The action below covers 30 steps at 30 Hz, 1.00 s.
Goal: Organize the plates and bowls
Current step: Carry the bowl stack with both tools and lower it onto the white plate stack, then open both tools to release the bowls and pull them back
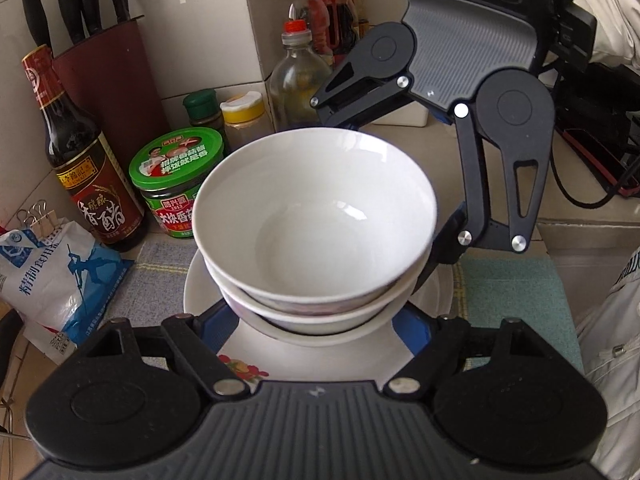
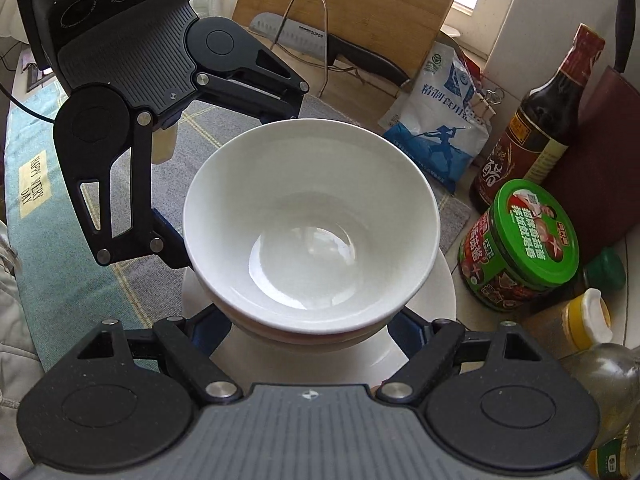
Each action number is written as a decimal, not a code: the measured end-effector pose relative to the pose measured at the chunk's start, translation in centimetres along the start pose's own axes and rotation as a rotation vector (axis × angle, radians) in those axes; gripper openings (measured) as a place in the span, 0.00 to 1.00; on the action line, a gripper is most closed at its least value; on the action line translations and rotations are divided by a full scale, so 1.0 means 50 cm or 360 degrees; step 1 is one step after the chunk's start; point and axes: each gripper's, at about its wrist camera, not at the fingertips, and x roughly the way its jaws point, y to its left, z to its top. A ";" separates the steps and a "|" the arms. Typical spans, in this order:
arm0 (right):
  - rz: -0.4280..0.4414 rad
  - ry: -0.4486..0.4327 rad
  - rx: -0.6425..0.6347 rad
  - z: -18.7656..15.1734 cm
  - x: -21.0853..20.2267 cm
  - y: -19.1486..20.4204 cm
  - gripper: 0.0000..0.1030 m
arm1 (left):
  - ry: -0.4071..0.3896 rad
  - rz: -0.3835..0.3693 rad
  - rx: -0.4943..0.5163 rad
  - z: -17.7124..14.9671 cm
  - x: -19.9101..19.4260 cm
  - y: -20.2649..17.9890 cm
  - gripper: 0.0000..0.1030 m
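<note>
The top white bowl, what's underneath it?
The top white bowl nests in more stacked bowls, on a flower-patterned plate. How many bowls, and the plate's centre, stay covered.

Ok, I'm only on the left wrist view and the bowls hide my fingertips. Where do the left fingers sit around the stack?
Observer: The right wrist view shows the left gripper spread wide. One of its fingers is beside the stacked bowls, below the top rim, and the other passes behind them.
Operator: What's behind me on the counter?
Observer: A wooden cutting board leans upright there, with a black-handled knife in front of it.
Operator: Anything on the mat?
Observer: The teal mat carries a label reading HAPPY VERY DAY.
</note>
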 end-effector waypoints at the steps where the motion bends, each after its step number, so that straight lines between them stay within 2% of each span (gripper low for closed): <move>1: 0.0001 0.0003 0.0007 -0.002 0.002 -0.003 0.85 | 0.0004 0.0001 0.0001 0.002 0.005 0.001 0.81; 14: -0.0008 -0.0005 0.0063 -0.007 0.018 -0.025 0.86 | -0.0027 0.0007 -0.0130 -0.003 0.018 0.018 0.82; 16: -0.0009 -0.0017 0.0087 -0.006 0.016 -0.023 0.94 | -0.0049 0.0046 -0.0113 -0.008 0.015 0.009 0.82; 18: -0.0027 -0.0019 0.0122 -0.003 0.013 -0.019 0.97 | -0.0073 0.0105 -0.0095 -0.012 0.007 -0.002 0.85; 21: -0.0093 -0.0009 0.0184 0.002 -0.001 -0.006 0.99 | -0.0178 0.0171 -0.0105 -0.024 -0.028 -0.015 0.90; 24: -0.0190 0.0002 0.0235 0.011 -0.027 0.027 1.00 | -0.0289 0.0225 -0.0185 -0.039 -0.082 -0.025 0.94; 26: -0.0319 0.0028 0.0292 0.024 -0.042 0.055 1.00 | -0.0382 0.0280 -0.0241 -0.051 -0.119 -0.035 0.95; 28: -0.0453 0.0065 0.0405 0.039 -0.054 0.078 1.00 | -0.0479 0.0396 -0.0304 -0.061 -0.160 -0.052 0.99; 30: -0.0597 0.0090 0.0548 0.053 -0.068 0.102 1.00 | -0.0491 0.0523 -0.0368 -0.062 -0.189 -0.067 0.99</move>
